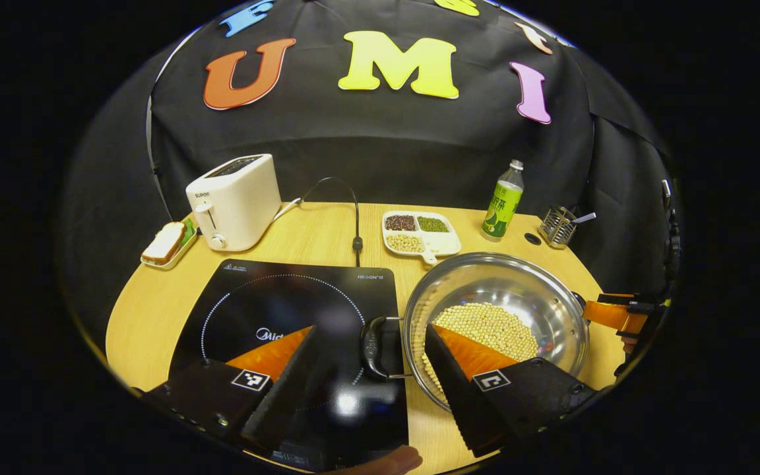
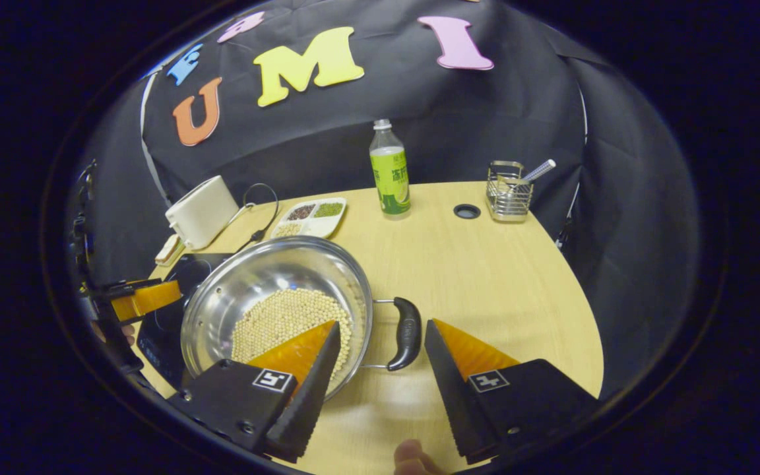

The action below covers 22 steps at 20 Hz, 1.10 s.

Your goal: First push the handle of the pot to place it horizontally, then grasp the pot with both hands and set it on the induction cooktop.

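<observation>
Fingers of the left gripper (image 1: pixel 372 359) stand apart around 1 handle (image 1: pixel 373 348); the right gripper (image 2: pixel 380 359) likewise brackets the other handle (image 2: pixel 408 333). Both lie level. The pot (image 1: pixel 495 316) sits beside the cooktop (image 1: pixel 301 303); clamping and lifting remain.
</observation>
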Tool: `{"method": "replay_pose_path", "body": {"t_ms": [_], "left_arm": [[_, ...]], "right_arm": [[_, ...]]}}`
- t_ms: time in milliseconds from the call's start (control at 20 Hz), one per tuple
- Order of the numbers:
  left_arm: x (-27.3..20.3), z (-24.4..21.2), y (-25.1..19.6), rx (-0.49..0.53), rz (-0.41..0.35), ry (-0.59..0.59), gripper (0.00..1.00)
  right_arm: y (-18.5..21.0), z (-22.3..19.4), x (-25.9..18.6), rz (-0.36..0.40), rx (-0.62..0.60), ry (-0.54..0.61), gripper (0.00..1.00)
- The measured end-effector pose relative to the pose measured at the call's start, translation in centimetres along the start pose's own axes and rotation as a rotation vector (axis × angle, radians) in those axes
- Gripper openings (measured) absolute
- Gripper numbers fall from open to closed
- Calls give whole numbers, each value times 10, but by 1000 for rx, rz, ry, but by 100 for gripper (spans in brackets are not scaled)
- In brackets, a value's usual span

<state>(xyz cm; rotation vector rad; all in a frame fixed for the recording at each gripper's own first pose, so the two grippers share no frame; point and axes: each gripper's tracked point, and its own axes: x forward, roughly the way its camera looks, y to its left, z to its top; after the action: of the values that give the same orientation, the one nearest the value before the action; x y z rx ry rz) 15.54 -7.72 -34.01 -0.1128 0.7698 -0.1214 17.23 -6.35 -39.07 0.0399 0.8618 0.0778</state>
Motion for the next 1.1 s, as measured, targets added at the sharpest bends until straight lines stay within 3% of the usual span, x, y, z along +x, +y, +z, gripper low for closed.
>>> {"method": "replay_pose_path", "body": {"t_ms": [150, 350, 500, 800, 1050, 1100], "left_arm": [[11, -7, -8, 18, -11, 44, 96], [19, -17, -15, 34, -19, 85, 96], [28, -20, -13, 15, -16, 112, 96], [38, -23, -10, -26, -38, 154, 92], [41, -21, -3, -32, -51, 164, 75], [42, -22, -3, -37, -59, 167, 85]], "right_arm": [[-13, 4, 12, -52, -23, 4, 82], [-16, 3, 25, -53, -34, 25, 83], [-17, -1, 32, -47, -25, 43, 91], [-17, -1, 38, -47, -21, 48, 90], [-10, -4, 41, -37, -5, 61, 81], [-8, -4, 42, -35, -1, 64, 78]]}}
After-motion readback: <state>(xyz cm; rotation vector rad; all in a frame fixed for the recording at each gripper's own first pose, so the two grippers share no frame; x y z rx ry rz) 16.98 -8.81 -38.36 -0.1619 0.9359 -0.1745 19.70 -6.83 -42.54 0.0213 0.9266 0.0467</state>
